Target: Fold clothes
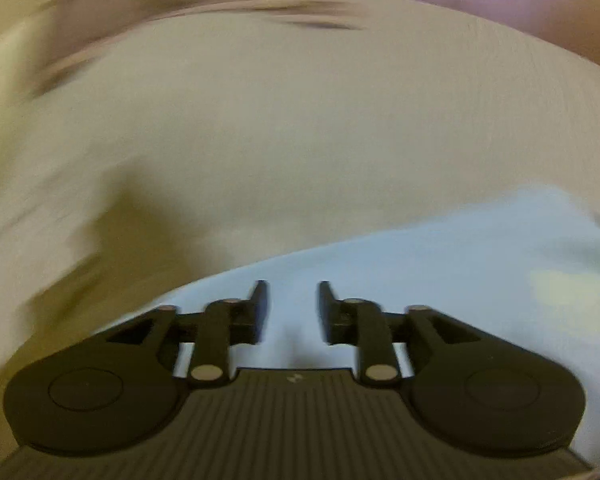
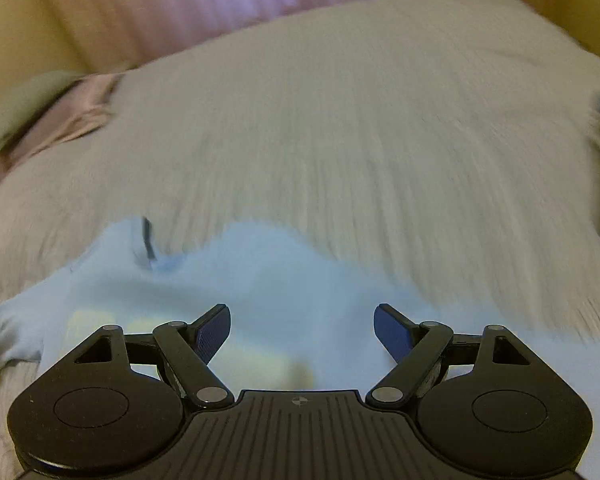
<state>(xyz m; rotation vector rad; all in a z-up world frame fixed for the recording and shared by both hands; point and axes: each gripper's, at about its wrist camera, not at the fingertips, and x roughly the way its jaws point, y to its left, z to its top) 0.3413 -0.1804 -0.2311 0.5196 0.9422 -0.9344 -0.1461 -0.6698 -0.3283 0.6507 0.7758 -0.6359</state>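
A pale blue, thin, soft cloth garment (image 2: pixel 260 280) lies spread on a wide cream-beige bedspread (image 2: pixel 360 140) with a fine ribbed, slightly fuzzy weave, blurred in both views. In the right wrist view the garment fills the lower middle of the picture, its far edge wavy and irregular, with a short dark strip (image 2: pixel 147 240) standing near that edge at the left; what the strip is cannot be told. A faint yellowish patch (image 2: pixel 256 360) shows on the blue cloth just ahead of the tool body.

The right claw (image 2: pixel 302 334) hangs just over the garment with its two dark blue ribbed pads (image 2: pixel 214 334) well apart and nothing between them. Behind the bedspread a pinkish-mauve, vertically streaked fabric surface (image 2: pixel 204 0) rises, and a crumpled pink satin-like cloth (image 2: pixel 80 108) lies at the bedspread's left edge beside a dull green cushion-like shape (image 2: pixel 24 100).

In the left wrist view the same pale blue garment (image 1: pixel 440 272) shows as a smooth sheet with a curved far edge against the cream bedspread (image 1: pixel 280 120). The left claw (image 1: pixel 293 308), black and flat-fingered, sits over the blue cloth with its fingers (image 1: pixel 260 300) parted by a narrow gap, holding nothing.
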